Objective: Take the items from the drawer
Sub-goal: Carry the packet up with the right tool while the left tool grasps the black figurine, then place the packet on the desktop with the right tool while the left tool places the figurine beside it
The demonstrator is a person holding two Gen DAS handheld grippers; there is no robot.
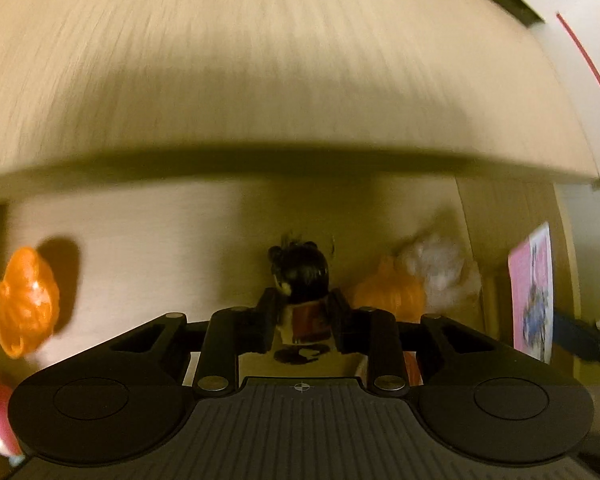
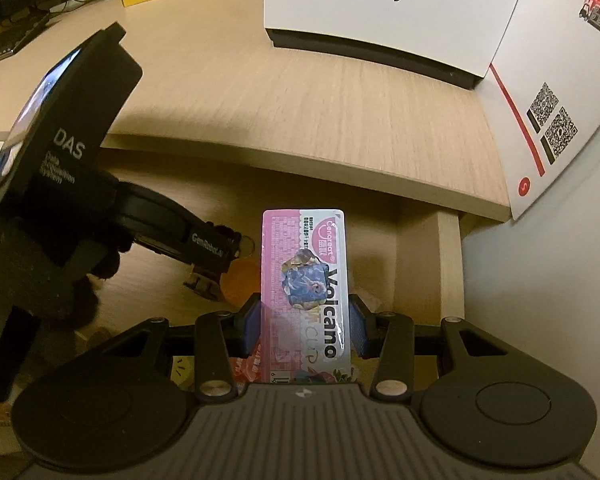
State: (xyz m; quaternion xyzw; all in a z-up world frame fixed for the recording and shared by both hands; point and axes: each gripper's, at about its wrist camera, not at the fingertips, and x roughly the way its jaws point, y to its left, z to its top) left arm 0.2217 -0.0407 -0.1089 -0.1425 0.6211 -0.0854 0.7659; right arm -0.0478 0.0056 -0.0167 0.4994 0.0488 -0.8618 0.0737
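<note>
Left tool (image 1: pixel 302 312): matte black, ribbed grey plate at the base with a small crosshair mark, round black discs either side, silver screw heads on the linkage arms, black fingers (image 1: pixel 265 320). Right tool (image 2: pixel 304 326): same build, but blue pads (image 2: pixel 356 326). White "DAS" and "GemRobot.ai" lettering along the left unit's body. Fuzzy black glove (image 2: pixel 40 256) worn.

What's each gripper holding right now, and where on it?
The left gripper clamps a small dark-haired figurine by its body, below the head. The right gripper pinches the pink Volcano packet across its long side edges, around mid-length.
</note>
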